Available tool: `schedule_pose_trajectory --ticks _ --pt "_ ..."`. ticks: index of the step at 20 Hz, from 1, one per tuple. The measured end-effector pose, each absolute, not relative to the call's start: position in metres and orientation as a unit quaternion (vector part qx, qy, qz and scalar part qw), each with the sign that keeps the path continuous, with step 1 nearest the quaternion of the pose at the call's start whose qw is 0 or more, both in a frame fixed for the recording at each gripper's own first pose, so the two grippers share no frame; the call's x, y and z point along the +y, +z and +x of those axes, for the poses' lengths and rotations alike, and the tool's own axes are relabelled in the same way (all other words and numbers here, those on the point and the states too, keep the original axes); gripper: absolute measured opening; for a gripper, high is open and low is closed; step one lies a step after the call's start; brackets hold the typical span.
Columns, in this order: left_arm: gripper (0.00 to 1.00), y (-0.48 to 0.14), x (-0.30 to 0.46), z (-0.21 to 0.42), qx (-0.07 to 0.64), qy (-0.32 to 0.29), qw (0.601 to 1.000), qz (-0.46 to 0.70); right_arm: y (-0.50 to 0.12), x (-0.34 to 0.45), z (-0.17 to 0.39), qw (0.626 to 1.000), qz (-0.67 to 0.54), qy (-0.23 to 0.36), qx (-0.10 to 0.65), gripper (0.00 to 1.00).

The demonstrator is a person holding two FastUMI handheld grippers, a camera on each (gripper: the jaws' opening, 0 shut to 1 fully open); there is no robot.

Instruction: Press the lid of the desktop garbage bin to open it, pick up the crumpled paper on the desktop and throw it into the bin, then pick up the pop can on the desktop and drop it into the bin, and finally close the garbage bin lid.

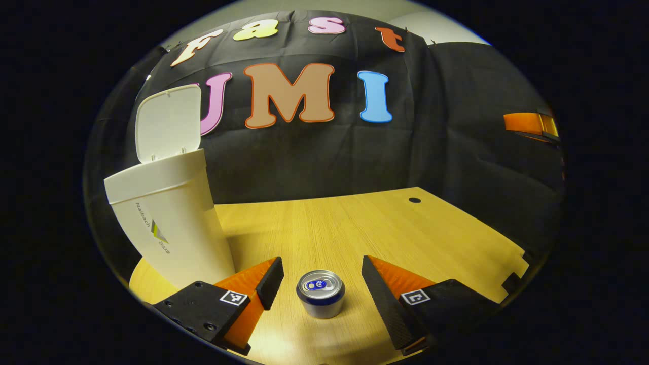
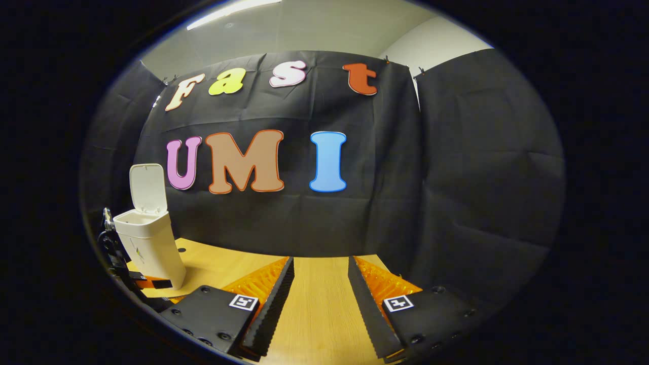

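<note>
In the left gripper view a silver and blue pop can (image 1: 320, 293) stands upright on the wooden desk (image 1: 355, 228). My left gripper (image 1: 322, 276) is open, and the can sits between its fingers with a gap on each side. The white garbage bin (image 1: 167, 218) stands just left of it, its lid (image 1: 166, 122) raised upright. In the right gripper view my right gripper (image 2: 318, 276) is open over bare desk (image 2: 317, 299) with nothing between its fingers. The bin (image 2: 149, 246) with its lid (image 2: 147, 187) up shows at the far left there, with the other gripper (image 2: 119, 263) beside it.
Black cloth walls close the desk at the back and right. A small dark hole (image 1: 415, 200) marks the desk's far right part. The desk's right edge (image 1: 517, 266) has notched cut-outs. An orange object (image 1: 530, 124) shows at the far right of the left gripper view.
</note>
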State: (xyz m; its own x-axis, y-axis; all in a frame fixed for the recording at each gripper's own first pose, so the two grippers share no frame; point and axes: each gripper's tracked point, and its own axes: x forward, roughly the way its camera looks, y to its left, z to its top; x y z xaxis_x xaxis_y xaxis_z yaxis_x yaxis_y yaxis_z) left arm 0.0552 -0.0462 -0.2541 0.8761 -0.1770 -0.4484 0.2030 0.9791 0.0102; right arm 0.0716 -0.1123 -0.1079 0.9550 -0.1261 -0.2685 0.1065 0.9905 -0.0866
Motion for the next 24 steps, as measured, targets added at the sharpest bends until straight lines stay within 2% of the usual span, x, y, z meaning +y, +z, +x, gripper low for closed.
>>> schedule_pose_trajectory --ticks 7,8,9,10,15,16,17,18,24 --pt "0.94 -0.319 -0.045 0.056 0.307 -0.089 0.947 0.027 -0.131 -0.125 0.054 0.981 -0.057 -0.067 0.172 0.75" --pt "0.92 -0.324 -0.044 0.055 0.317 -0.085 0.944 0.026 -0.131 -0.126 0.052 0.981 -0.059 -0.067 0.174 0.75" --pt "0.79 -0.322 -0.048 0.058 0.309 -0.086 0.947 0.023 -0.132 -0.126 0.052 0.981 -0.062 -0.067 0.174 0.75" --pt "0.79 -0.318 -0.049 0.058 0.307 -0.084 0.948 0.024 -0.131 -0.126 0.051 0.981 -0.063 -0.067 0.173 0.75" --pt "0.77 -0.255 -0.049 0.068 0.257 -0.09 0.962 0.025 -0.124 -0.113 0.048 0.984 -0.057 -0.051 0.163 0.75" --pt "0.77 -0.235 -0.05 0.072 0.241 -0.092 0.966 0.028 -0.123 -0.111 0.048 0.984 -0.055 -0.044 0.161 0.8" --pt "0.77 -0.215 -0.051 0.078 0.221 -0.092 0.971 0.028 -0.122 -0.108 0.048 0.985 -0.053 -0.036 0.16 0.75" --pt "0.77 -0.194 -0.054 0.083 0.202 -0.091 0.975 0.027 -0.121 -0.105 0.047 0.986 -0.052 -0.026 0.155 0.75" --pt "0.76 -0.108 -0.042 0.098 0.141 -0.034 0.989 0.021 -0.132 -0.089 0.051 0.987 -0.029 0.049 0.151 0.75"
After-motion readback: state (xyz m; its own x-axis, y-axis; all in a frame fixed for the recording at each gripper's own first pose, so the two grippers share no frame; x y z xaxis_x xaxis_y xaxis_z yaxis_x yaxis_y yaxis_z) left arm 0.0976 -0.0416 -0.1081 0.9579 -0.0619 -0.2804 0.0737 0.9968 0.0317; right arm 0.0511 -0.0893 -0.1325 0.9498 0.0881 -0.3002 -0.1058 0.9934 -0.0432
